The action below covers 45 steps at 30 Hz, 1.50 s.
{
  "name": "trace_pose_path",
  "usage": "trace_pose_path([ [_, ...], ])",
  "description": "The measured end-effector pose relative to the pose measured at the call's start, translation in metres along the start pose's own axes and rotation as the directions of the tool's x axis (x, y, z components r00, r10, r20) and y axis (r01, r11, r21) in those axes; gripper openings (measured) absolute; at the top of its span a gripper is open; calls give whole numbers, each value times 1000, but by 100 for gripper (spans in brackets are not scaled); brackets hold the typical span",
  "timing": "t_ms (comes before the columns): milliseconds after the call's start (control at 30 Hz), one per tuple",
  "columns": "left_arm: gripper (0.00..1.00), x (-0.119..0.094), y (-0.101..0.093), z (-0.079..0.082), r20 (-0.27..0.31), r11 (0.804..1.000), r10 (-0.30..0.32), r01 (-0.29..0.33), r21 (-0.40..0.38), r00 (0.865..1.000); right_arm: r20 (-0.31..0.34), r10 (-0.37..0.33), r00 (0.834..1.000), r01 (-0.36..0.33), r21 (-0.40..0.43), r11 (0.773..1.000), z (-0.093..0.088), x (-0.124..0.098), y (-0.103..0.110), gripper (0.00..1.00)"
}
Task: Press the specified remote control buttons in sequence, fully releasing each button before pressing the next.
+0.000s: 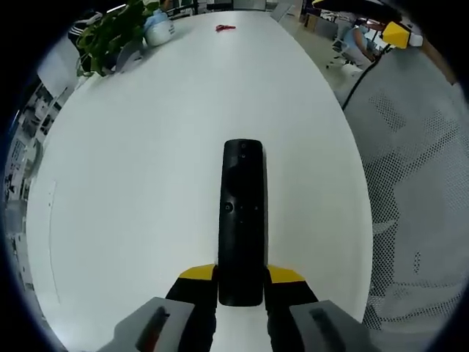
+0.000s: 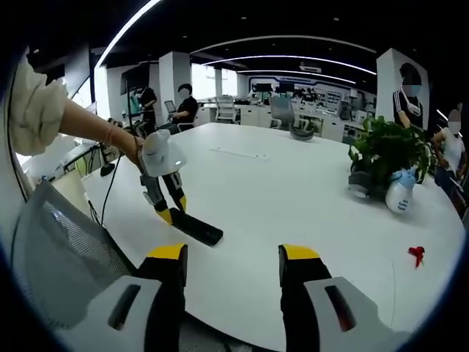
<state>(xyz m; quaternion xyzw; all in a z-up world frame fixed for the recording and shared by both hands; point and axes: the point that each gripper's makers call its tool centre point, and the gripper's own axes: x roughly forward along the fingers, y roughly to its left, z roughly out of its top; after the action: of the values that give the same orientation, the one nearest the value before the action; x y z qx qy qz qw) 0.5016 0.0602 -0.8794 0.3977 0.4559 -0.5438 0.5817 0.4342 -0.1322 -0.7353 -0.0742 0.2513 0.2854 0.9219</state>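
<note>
- My left gripper (image 1: pixel 240 293) has its fingers (image 1: pixel 196 290) clamped on the near end of the remote (image 1: pixel 242 220), which lies lengthwise on the white worktop (image 1: pixel 146 183).
- Right gripper (image 2: pixel 231 268): fingers spread, nothing between them, off the remote (image 2: pixel 196 227).
- Plant (image 2: pixel 385 150) at the far edge.

Grey tongs (image 2: pixel 231 282) with yellow-tipped black fingers (image 2: pixel 298 253); cream sleeve (image 2: pixel 33 106).

remote: (image 1: pixel 242 220) lies lengthwise at the frame's centre on the bench (image 1: pixel 146 183), its near end between the left tool's (image 1: pixel 240 293) jaws
plant: (image 1: pixel 110 33) upper left of the frame, at the bench's far edge
chair: (image 1: pixel 418 183) right of the bench
right tool: (image 2: pixel 233 264) bottom centre, with the remote (image 2: pixel 196 227) just above and left
</note>
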Motion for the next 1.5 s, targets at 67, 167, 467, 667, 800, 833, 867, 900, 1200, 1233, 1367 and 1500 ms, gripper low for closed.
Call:
trace_pose_path([
  [67,25,0,-3,-1,3,1000,2,-2,4,1000,-1,2,1000,-2,-2,1000,0,0,0,51],
  [167,25,0,-8,-2,4,1000,3,-3,18,1000,-8,7,1000,-7,-5,1000,-1,1,1,51],
  [467,24,0,-20,-3,15,1000,3,-3,23,1000,-25,20,999,-20,-20,1000,-4,2,5,51],
  [667,24,0,-29,-4,10,999,6,-7,42,1000,-36,23,999,-24,-32,999,-5,2,5,51],
  [800,24,0,-36,-4,9,998,2,-2,62,1000,-40,26,999,-28,-38,999,-6,3,6,51],
  [833,24,0,-37,-3,9,998,4,-4,67,1000,-41,27,999,-29,-39,999,-6,3,6,51],
  [867,24,0,-38,-4,9,997,5,-6,71,1000,-43,28,999,-29,-40,999,-6,3,7,51],
  [900,24,0,-39,-4,8,997,5,-6,73,1000,-44,28,999,-30,-41,999,-6,3,7,51],
  [1200,24,1,-49,-4,13,998,-2,1,68,1000,-56,35,998,-38,-56,998,-8,4,9,51],
  [1233,24,1,-50,-4,13,998,-6,5,66,1000,-57,35,998,-39,-57,998,-8,4,10,51],
  [1367,24,1,-59,-4,22,998,-14,12,61,1000,-66,38,997,-43,-69,997,-9,5,11,51],
  [1500,24,1,-65,-5,32,999,-14,12,47,999,-80,50,996,-57,-80,995,-11,6,14,51],
])
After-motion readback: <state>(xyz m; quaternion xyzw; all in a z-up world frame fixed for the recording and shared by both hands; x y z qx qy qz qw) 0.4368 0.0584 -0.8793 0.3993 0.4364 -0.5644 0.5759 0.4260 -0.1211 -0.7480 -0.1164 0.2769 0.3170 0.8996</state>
